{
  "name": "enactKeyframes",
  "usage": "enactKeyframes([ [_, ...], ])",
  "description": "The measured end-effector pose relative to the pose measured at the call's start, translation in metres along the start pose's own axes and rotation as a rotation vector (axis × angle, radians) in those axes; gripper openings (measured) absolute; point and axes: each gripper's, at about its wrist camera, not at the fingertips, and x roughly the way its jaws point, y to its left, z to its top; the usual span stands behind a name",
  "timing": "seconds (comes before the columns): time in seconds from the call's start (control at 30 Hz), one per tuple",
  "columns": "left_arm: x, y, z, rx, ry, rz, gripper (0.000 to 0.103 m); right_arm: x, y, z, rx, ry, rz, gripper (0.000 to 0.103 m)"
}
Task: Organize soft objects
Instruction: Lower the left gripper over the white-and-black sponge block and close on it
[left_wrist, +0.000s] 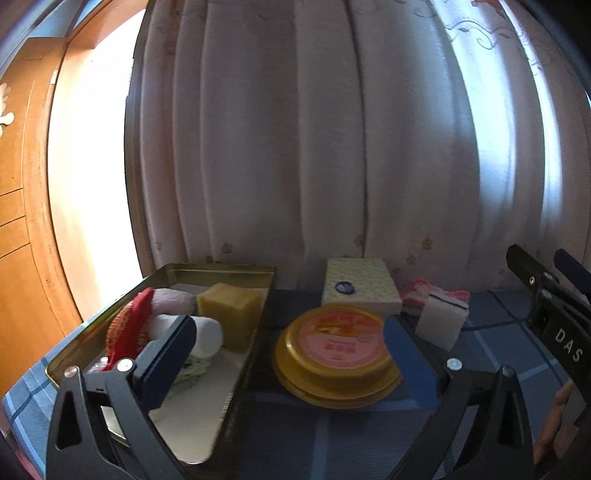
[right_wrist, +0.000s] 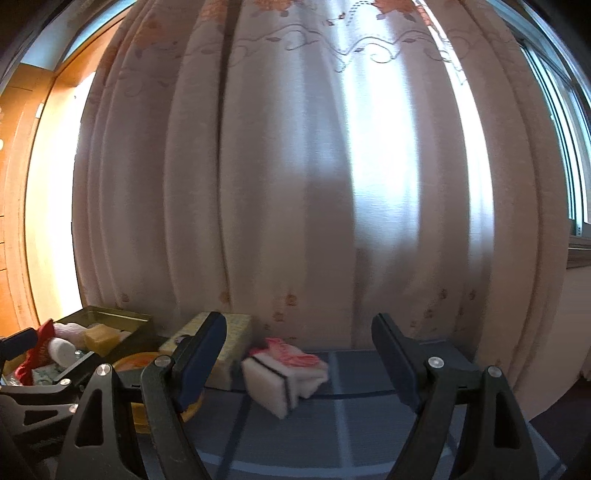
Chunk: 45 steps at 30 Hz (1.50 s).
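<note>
The white sponge (right_wrist: 271, 384) lies on the blue checked cloth (right_wrist: 343, 417), tilted, with a dark band across it, and leans against a pink-and-white cloth (right_wrist: 295, 356) just behind it. In the right wrist view it sits ahead of the right gripper (right_wrist: 299, 354), nearer the left finger (right_wrist: 201, 363) than the right finger (right_wrist: 393, 363), touching neither. That gripper's jaws stand wide apart with nothing between the pads.

Just left of the sponge stands a tissue box (left_wrist: 360, 286), and in front of the box a round yellow tin (left_wrist: 338, 356) with an orange lid. The left gripper (left_wrist: 288, 350) frames that tin: its jaws are spread wide and empty, the tin lying ahead between the fingers, close to the right pad (left_wrist: 410, 363), though contact cannot be told.

Farther left of the sponge, beyond the round tin, sits a gold tray (left_wrist: 221, 271). It holds a yellow sponge (left_wrist: 231, 312), a pink soft thing (left_wrist: 173, 299), a red knitted piece (left_wrist: 129, 328) and a white roll (left_wrist: 207, 336). The left gripper's left finger (left_wrist: 166, 360) hangs over the tray in front of the roll.

A curtain (right_wrist: 295, 184) hangs behind everything.
</note>
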Motion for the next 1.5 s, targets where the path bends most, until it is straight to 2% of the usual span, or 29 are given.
enactKeyframes([
  [0.33,0.003,-0.040,0.001,0.058,0.015,-0.068,0.103,0.009,-0.050,-0.001,0.044,0.053,-0.077,0.083],
  [0.53,0.008,-0.067,0.003,0.091,0.026,-0.108,0.103,0.015,-0.070,0.000,0.057,0.081,-0.088,0.083],
  [0.8,0.030,-0.106,0.006,0.150,0.099,-0.196,0.103,0.020,-0.087,-0.001,0.102,0.084,-0.096,0.083],
  [0.93,0.053,-0.128,0.010,0.177,0.172,-0.232,0.102,0.018,-0.095,-0.003,0.130,0.090,-0.105,0.083],
  [1.1,0.086,-0.147,0.018,0.177,0.286,-0.257,0.095,0.018,-0.103,-0.004,0.167,0.097,-0.113,0.083],
  [1.23,0.107,-0.156,0.018,0.178,0.338,-0.254,0.091,0.019,-0.105,-0.006,0.188,0.105,-0.106,0.083],
  [1.3,0.115,-0.160,0.017,0.175,0.355,-0.256,0.083,0.020,-0.106,-0.007,0.195,0.107,-0.105,0.083],
  [1.43,0.130,-0.167,0.013,0.179,0.389,-0.251,0.077,0.022,-0.106,-0.007,0.202,0.117,-0.097,0.083],
  [1.5,0.137,-0.167,0.011,0.171,0.430,-0.264,0.068,0.022,-0.106,-0.007,0.205,0.116,-0.095,0.083],
])
